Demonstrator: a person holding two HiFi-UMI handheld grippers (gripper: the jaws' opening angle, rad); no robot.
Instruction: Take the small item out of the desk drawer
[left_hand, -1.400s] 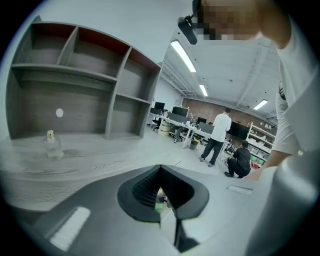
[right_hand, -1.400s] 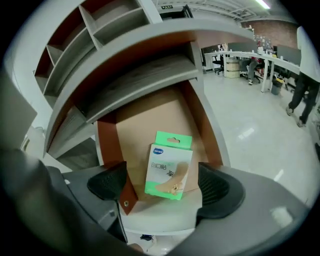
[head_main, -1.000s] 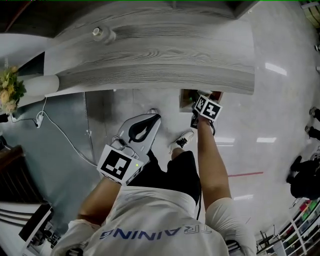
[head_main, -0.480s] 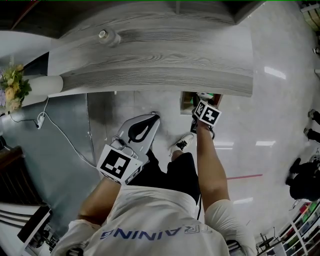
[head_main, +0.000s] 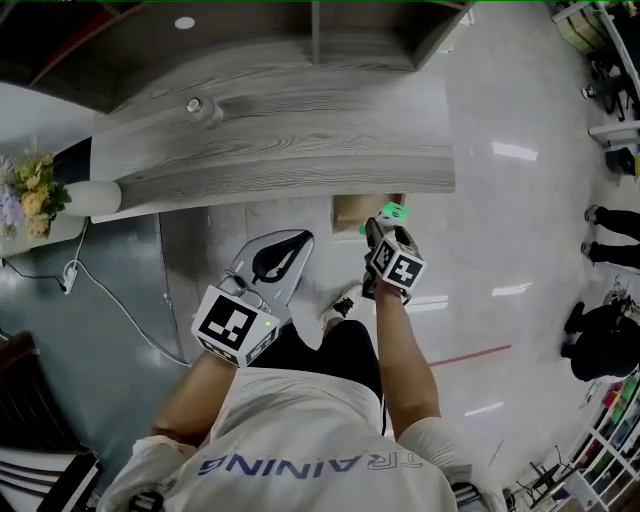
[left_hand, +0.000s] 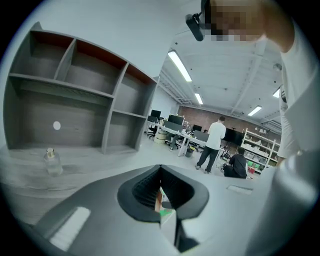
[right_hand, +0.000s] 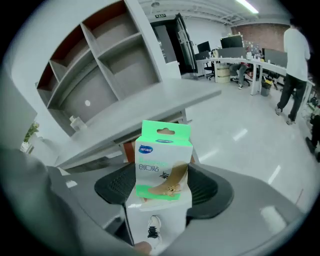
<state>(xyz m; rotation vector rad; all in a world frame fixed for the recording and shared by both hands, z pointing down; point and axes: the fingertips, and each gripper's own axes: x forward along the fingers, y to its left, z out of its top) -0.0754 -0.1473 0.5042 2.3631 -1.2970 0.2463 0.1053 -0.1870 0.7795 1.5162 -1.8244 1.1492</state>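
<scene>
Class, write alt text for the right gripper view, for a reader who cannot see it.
The right gripper holds a small green-and-white box between its jaws. Behind it are a grey desk with shelves and an open office with a person at the right edge.

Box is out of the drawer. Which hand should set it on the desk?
Right. The right gripper, its jaws just closed, grips the green box by the desk edge and open drawer. The left gripper is shut and empty.
</scene>
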